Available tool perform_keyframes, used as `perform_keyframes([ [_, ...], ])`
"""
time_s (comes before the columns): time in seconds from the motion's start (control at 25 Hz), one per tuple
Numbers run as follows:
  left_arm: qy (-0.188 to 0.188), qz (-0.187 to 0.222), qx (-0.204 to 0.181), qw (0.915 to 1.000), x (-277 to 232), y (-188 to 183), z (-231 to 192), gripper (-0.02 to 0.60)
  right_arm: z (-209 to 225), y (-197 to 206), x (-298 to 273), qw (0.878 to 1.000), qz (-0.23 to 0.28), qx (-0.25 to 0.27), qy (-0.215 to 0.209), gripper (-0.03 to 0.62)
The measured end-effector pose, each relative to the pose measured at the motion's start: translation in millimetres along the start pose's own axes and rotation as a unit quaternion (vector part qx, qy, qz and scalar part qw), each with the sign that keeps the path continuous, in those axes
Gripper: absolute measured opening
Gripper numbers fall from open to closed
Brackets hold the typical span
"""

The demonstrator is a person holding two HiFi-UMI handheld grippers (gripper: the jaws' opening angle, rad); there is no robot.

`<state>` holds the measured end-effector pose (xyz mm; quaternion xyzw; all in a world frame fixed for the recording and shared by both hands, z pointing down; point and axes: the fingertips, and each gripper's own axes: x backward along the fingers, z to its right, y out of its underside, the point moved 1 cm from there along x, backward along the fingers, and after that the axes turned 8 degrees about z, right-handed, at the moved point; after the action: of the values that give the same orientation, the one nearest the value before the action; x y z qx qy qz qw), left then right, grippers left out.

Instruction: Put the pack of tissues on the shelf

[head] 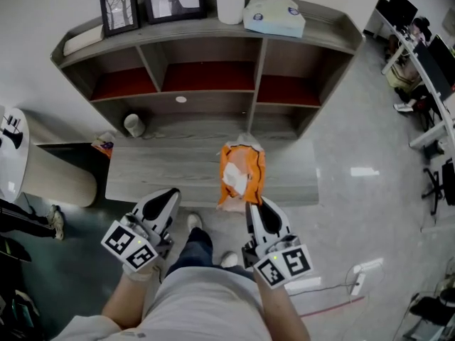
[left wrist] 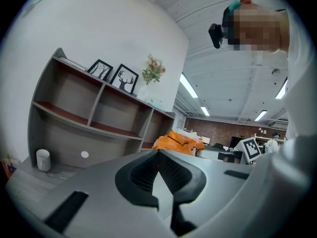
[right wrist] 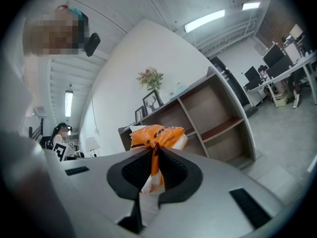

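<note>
The pack of tissues [head: 240, 175] is orange with a white patch and sits over the grey low table [head: 156, 172], in front of the shelf unit [head: 206, 91]. My right gripper [head: 254, 204] is shut on the pack's near end. In the right gripper view the orange wrapper [right wrist: 157, 134] is pinched between the jaws of the right gripper [right wrist: 154, 155] and rises above them. My left gripper [head: 170, 193] hovers at the table's near edge, left of the pack. Its jaws are shut with nothing between them, as the left gripper [left wrist: 158, 153] shows in its own view, with the pack [left wrist: 178, 141] beyond.
On the shelf's top board stand two picture frames [head: 153, 0], a white bottle [head: 230, 1] and a pale blue pack [head: 274, 16]. A white cup [head: 133, 124] sits on the lowest level. A white stool [head: 13, 155] is at the left. Desks [head: 419, 55] stand far right.
</note>
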<state>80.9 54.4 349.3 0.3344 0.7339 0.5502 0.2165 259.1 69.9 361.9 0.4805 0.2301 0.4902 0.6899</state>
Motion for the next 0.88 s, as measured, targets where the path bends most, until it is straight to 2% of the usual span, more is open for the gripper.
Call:
perform_keyframes([
  [0.4, -0.014, -0.001, 0.008, 0.9999, 2.5, -35.6, -114.2, 0.015, -4.1, 47.9, -120.2, 0.999, -0.03, -0.002, 0.018, 0.043],
  [0.68, -0.026, 0.003, 0.017, 0.9995, 23.4, -50.2, -190.0, 0.015, -12.5, 118.2, -200.4, 0.996, -0.077, -0.005, 0.035, 0.043],
  [0.88, -0.042, 0.001, 0.026, 0.9988, 37.7, -47.0, -223.5, 0.015, -7.2, 165.5, -243.7, 0.992, -0.116, 0.006, 0.039, 0.043],
])
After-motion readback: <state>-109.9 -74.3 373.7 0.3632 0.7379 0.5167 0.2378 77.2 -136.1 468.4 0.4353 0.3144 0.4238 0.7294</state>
